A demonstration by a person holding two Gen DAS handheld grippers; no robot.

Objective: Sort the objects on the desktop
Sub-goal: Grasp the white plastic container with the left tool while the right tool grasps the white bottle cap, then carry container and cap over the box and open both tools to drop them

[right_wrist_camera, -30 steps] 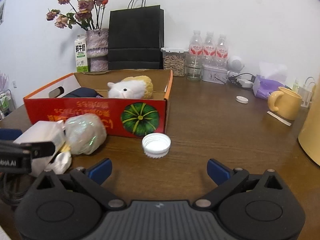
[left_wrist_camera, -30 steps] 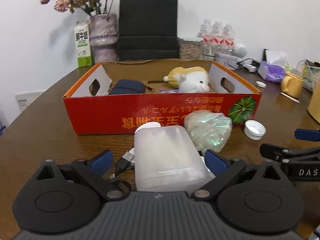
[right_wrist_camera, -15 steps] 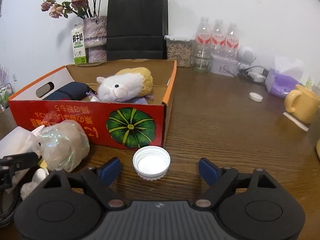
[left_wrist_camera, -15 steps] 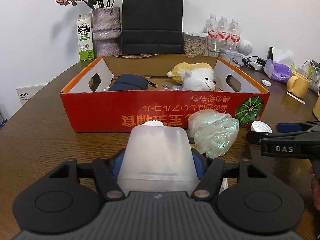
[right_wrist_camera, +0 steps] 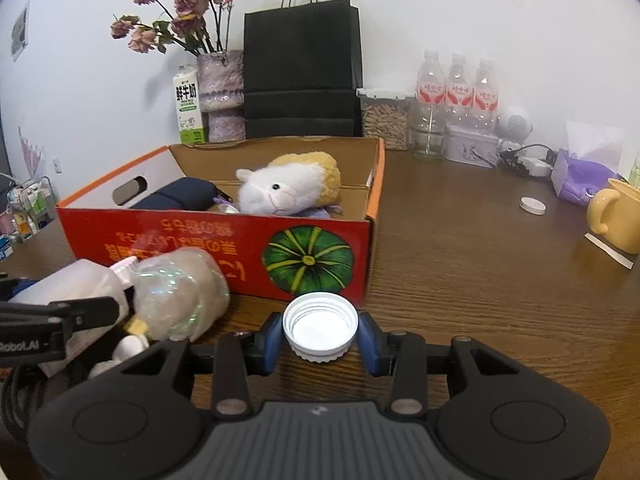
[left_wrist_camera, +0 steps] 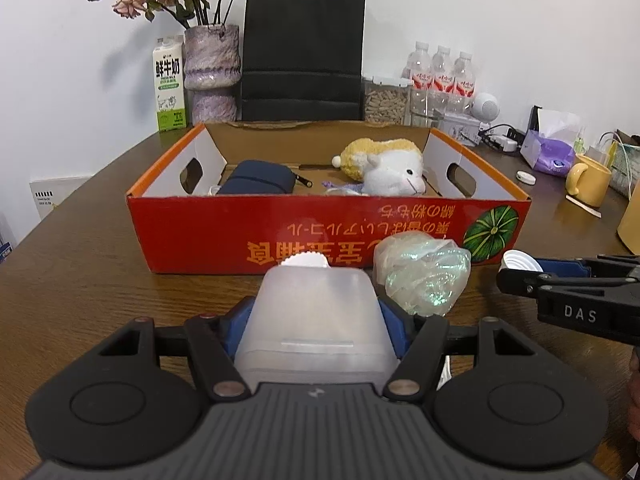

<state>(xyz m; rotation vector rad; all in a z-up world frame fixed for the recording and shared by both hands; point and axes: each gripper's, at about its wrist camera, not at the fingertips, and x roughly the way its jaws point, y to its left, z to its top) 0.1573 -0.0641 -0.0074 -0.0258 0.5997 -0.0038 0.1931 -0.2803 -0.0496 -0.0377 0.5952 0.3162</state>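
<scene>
Left claw (left_wrist_camera: 316, 320): blue pads pressed to both sides of a translucent white plastic bottle (left_wrist_camera: 316, 320), ribbed white cap pointing toward the box at 12 o'clock. Grip firm.

Right claw (right_wrist_camera: 320, 330): jaws have just been closing; the blue pads now sit against the rim of a white screw lid (right_wrist_camera: 320, 326), open side up. Lid lies on the bench (right_wrist_camera: 480, 300), just in front of the box's pumpkin-printed corner.

Crumpled iridescent wrapper ball (left_wrist_camera: 422, 278) on the bench at 1 o'clock from the bottle, touching it or nearly so, close against the box front.

Red cardboard box (left_wrist_camera: 224, 232) at 12 o'clock, open top. Inside: dark blue pouch (left_wrist_camera: 260, 182) toward the left end, white-and-yellow plush animal (left_wrist_camera: 384, 166) toward the right.

Yellow mug (right_wrist_camera: 618, 216) at 2 o'clock from the right claw, well apart. A second small white lid (right_wrist_camera: 533, 205) near it on the bench.
</scene>
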